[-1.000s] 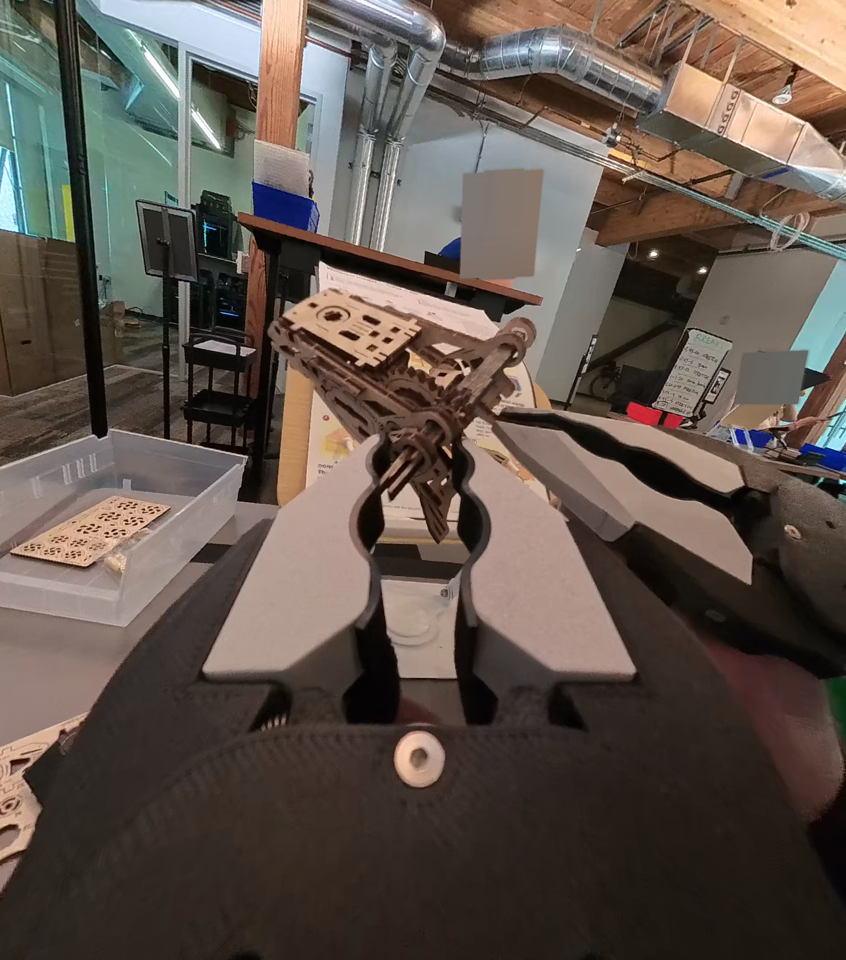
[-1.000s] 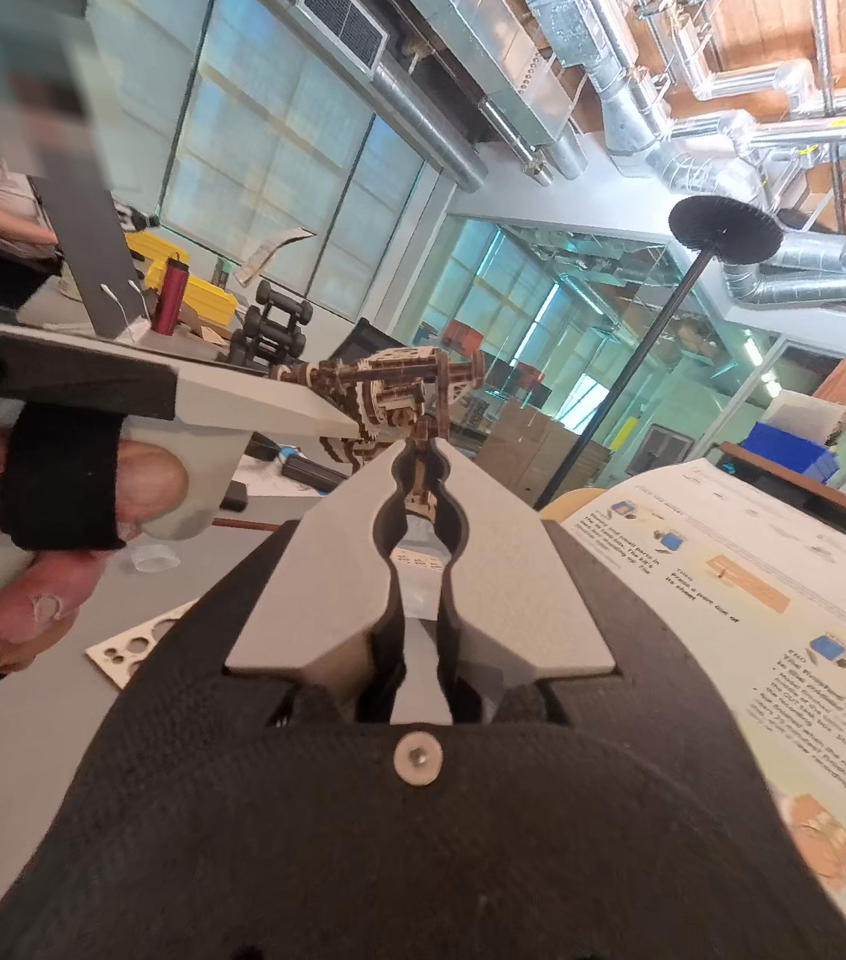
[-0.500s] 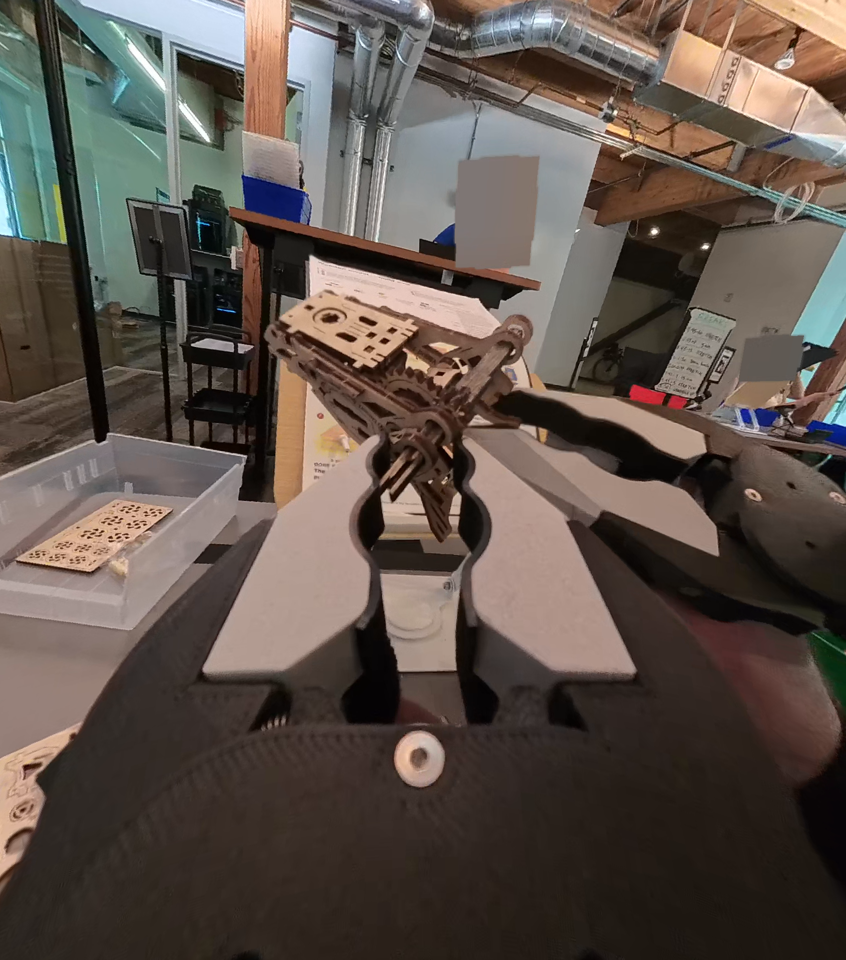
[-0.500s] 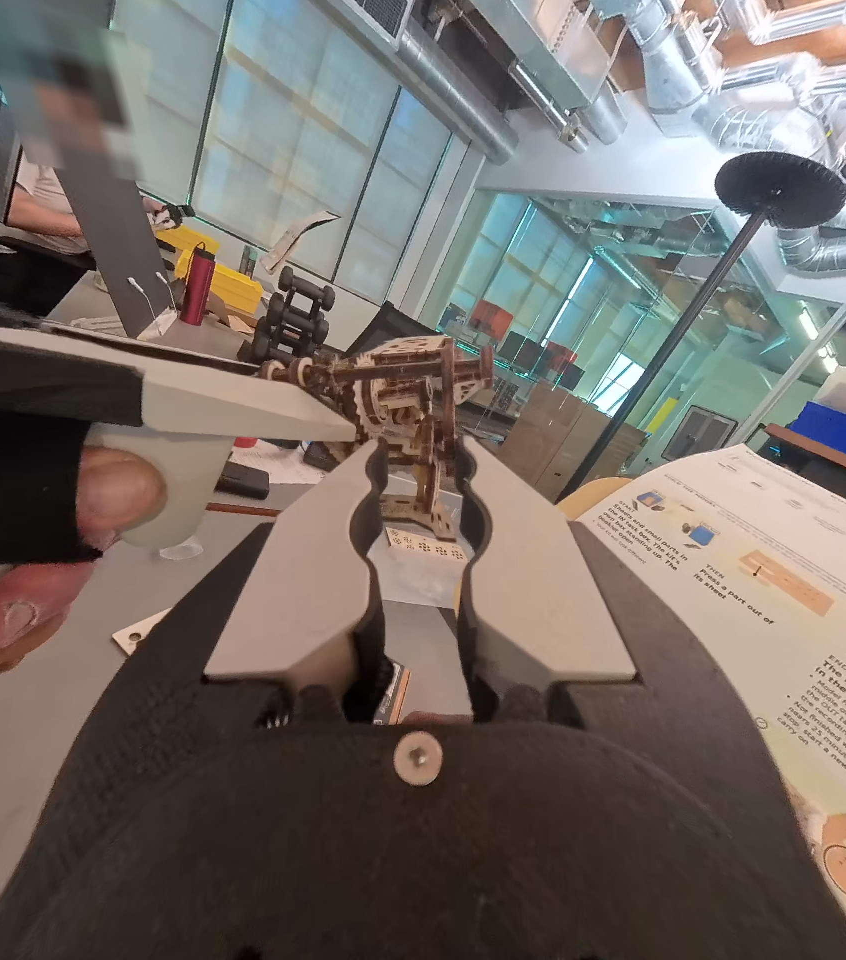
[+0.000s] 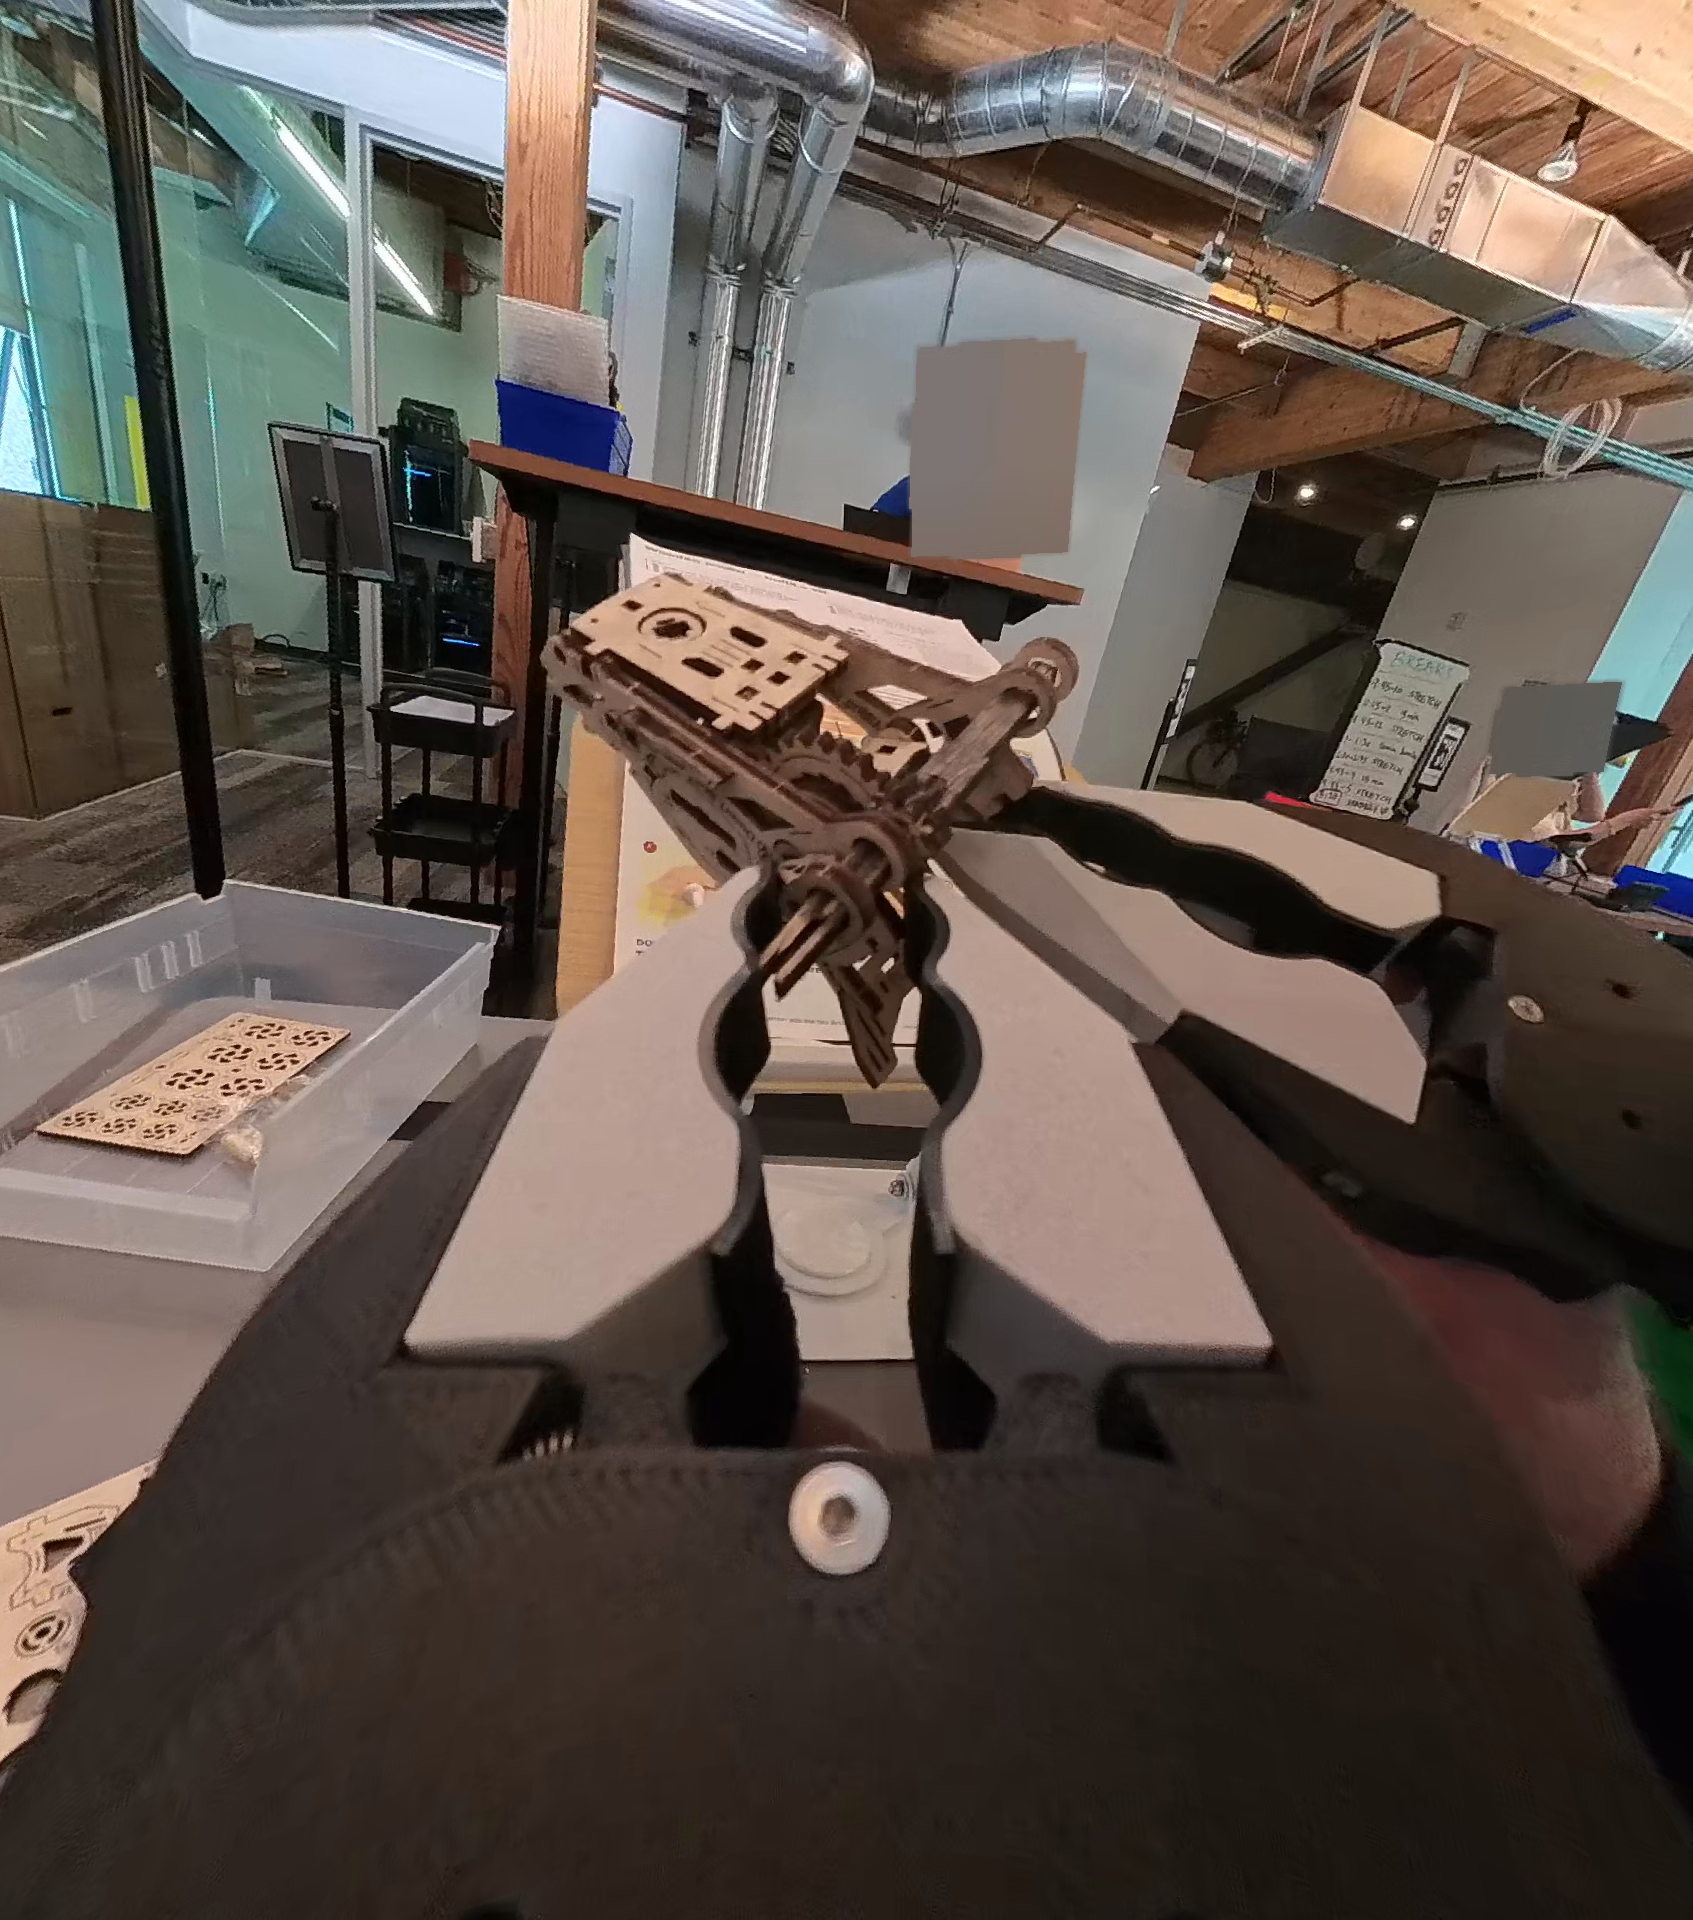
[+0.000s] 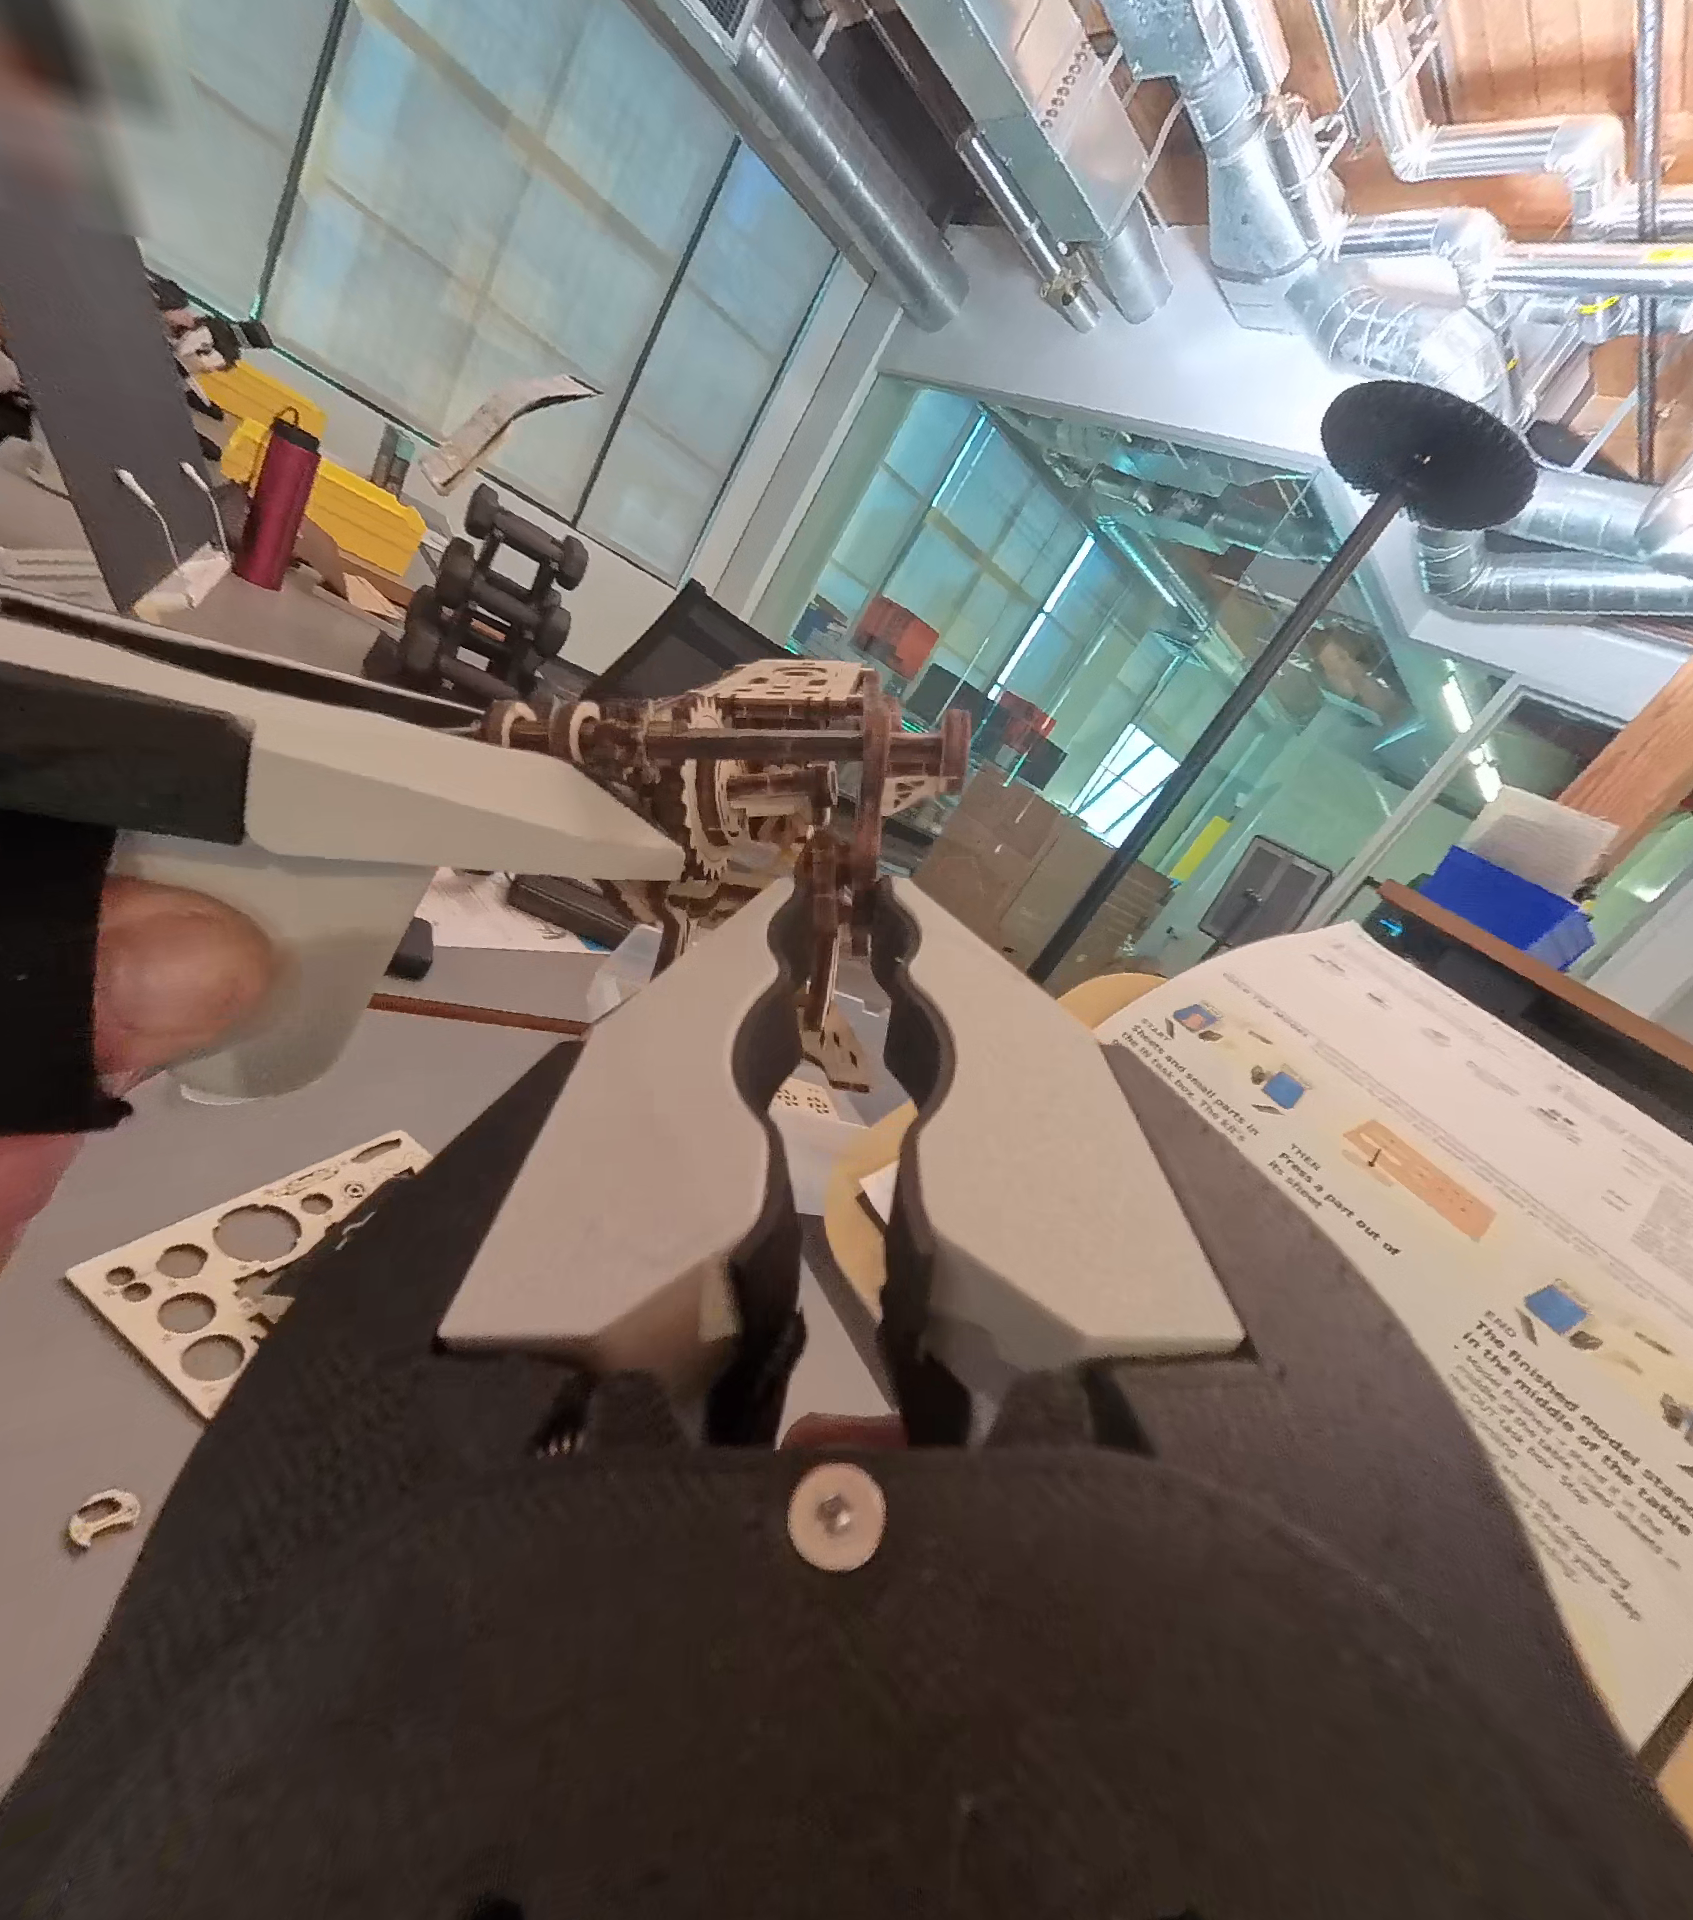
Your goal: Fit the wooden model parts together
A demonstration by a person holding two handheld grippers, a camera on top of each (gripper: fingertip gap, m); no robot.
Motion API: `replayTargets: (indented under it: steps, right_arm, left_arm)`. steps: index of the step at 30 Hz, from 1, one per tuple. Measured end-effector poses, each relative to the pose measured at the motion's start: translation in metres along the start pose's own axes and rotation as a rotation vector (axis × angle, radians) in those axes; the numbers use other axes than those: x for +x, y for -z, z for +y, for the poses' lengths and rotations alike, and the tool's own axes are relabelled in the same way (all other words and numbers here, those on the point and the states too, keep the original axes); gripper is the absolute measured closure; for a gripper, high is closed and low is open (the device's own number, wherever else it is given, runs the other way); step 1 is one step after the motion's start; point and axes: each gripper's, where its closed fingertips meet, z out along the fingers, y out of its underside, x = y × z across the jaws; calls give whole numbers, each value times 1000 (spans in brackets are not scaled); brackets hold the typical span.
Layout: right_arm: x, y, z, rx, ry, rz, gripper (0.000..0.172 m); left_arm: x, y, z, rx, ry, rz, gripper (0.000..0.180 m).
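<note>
Right tongs (image 6: 837, 914) reclosed on one wooden model (image 5: 800, 790); left tongs (image 5: 837, 914) clamp it too, seemingly; two punched sheets (image 5: 198, 1081) visible.

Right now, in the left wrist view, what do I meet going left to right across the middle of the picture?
Clear plastic bin holding a punched wooden sheet → wooden model clamped in the left tool → right tool, reaching in from the right.
</note>
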Motion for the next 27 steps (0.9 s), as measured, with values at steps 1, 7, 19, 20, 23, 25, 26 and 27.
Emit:
replayTargets:
  steps: [1,7,19,20,23,25,26,27]
  right_arm:
    - [-1,-1,0,-4,13,7,165]
    - [-6,-2,-9,32,91,27,164]
    - [-39,17,-41,169,115,-131,145]
    - [-41,18,-43,174,126,-140,145]
    - [-50,20,-48,179,149,-179,146]
    - [-57,21,-50,189,165,-201,148]
    - [-59,22,-51,196,174,-203,150]
    - [-60,22,-51,204,178,-199,150]
  left_arm:
    - [-1,0,0,0,8,-2,160]
    - [-6,7,-3,94,96,120,159]
    - [-15,38,-8,293,424,706,159]
    - [-13,41,-9,299,439,749,160]
    - [-13,47,-11,318,473,826,159]
    - [-12,50,-11,321,481,874,159]
    - [-11,52,-12,324,486,897,159]
    - [-12,53,-12,328,492,909,159]
